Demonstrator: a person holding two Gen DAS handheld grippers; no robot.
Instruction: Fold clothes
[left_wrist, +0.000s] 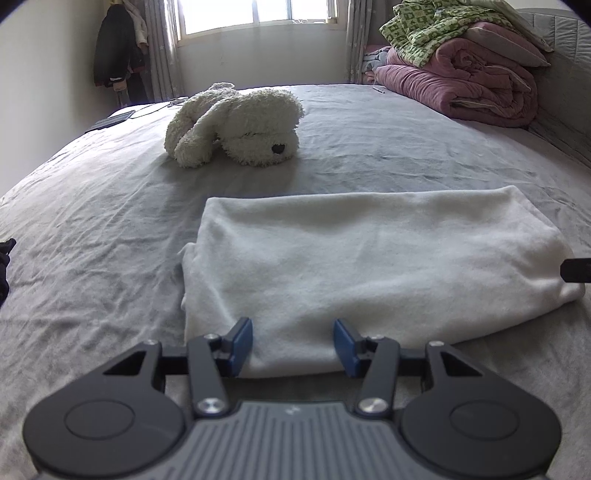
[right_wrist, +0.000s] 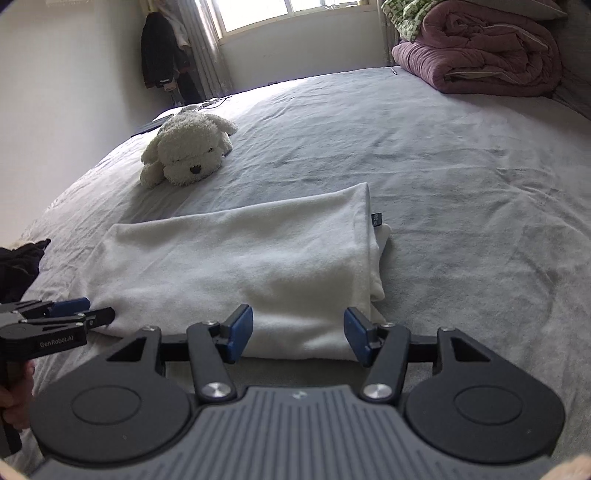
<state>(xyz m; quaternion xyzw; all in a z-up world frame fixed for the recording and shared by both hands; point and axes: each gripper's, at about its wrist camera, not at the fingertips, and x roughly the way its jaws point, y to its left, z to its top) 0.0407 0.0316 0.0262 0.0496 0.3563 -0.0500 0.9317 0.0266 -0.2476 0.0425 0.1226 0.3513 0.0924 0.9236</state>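
Note:
A white folded garment (left_wrist: 369, 258) lies flat on the grey bedsheet (left_wrist: 92, 240), also seen in the right wrist view (right_wrist: 240, 266) with a small dark tag at its right fold. My left gripper (left_wrist: 292, 326) straddles the near edge of the garment towards its left end. Its blue pads (left_wrist: 242, 343) stand apart from the cloth, so it is open. My right gripper (right_wrist: 298, 315) straddles the same near edge towards the right end, pads (right_wrist: 356, 336) clear of the fabric, open. The left gripper (right_wrist: 92, 312) shows at the left of the right wrist view, held by a hand (right_wrist: 16, 398).
A white plush dog (left_wrist: 236, 125) lies beyond the garment. Folded pink and green quilts (left_wrist: 472, 74) are piled at the back right against the headboard. A dark garment (right_wrist: 18, 269) sits at the bed's left edge. Coats (left_wrist: 114, 51) hang in the far corner by the window.

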